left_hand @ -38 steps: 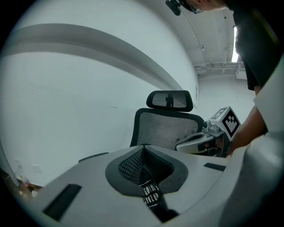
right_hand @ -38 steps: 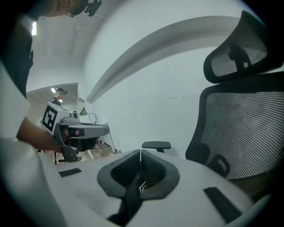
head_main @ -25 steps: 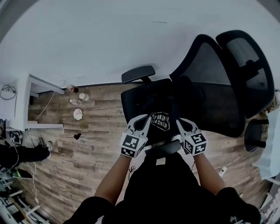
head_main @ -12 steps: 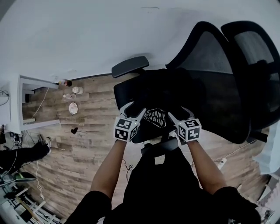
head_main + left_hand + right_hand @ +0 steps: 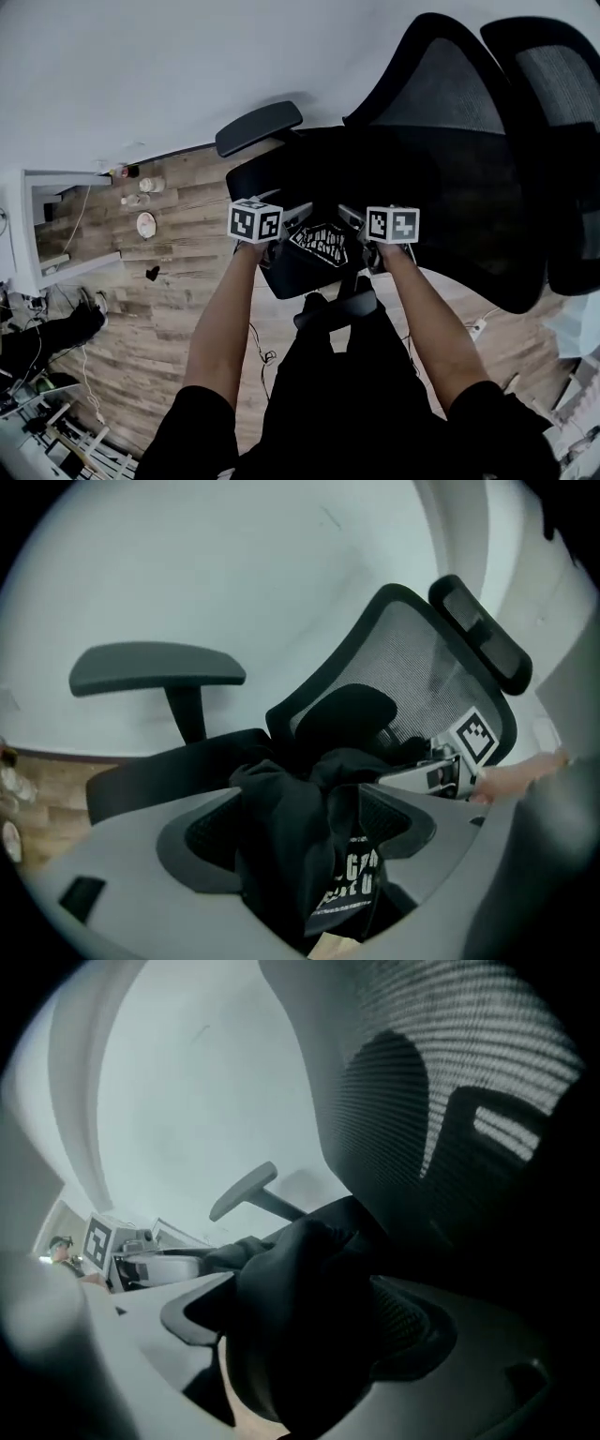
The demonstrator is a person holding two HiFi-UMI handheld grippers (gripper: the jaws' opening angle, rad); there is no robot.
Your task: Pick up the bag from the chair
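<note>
A black cloth bag (image 5: pixel 320 244) with white print hangs between my two grippers, over the front of the black office chair's seat (image 5: pixel 272 178). My left gripper (image 5: pixel 296 217) is shut on the bag's left top edge, and my right gripper (image 5: pixel 349 217) is shut on its right top edge. The left gripper view shows bunched black cloth (image 5: pixel 286 817) pinched between the jaws, with the printed panel (image 5: pixel 349 881) hanging below. In the right gripper view a thick fold of the bag (image 5: pixel 309 1316) fills the jaws. The chair's mesh backrest (image 5: pixel 450 103) stands behind.
The chair's left armrest (image 5: pixel 260 127) juts out at the back left. On the wood floor at the left lie small bottles (image 5: pixel 139 200) and a plate (image 5: pixel 145 225) beside a white shelf unit (image 5: pixel 37 234). A cable and power strip (image 5: pixel 478 327) lie at the right.
Both grippers have risen and levelled with the bag held between them. The bag's printed panel has come up off the seat's front edge.
</note>
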